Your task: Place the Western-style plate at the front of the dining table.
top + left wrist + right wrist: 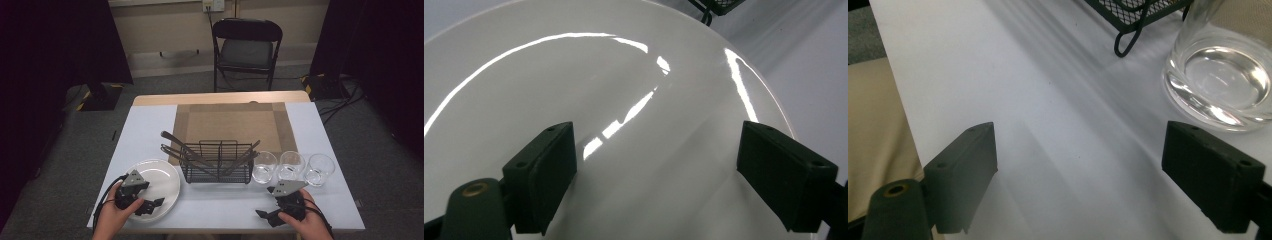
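Observation:
A white plate (165, 172) lies at the table's front left, and my left gripper (151, 206) hangs open over its near rim. In the left gripper view the glossy plate (624, 75) lies under the spread jaws, nothing between them. My right gripper (265, 216) stands open near the front edge, pointing left, just in front of three clear glasses (264, 166). One glass (1228, 75) sits beyond the right jaw in the right gripper view. A black wire basket (217, 162) in the middle holds several dark utensils.
A brown placemat (232, 120) covers the far middle of the white table (145, 125). A black folding chair (246, 50) stands behind the table. The basket's foot (1128, 35) shows near the glass. Cables lie on the floor at the right.

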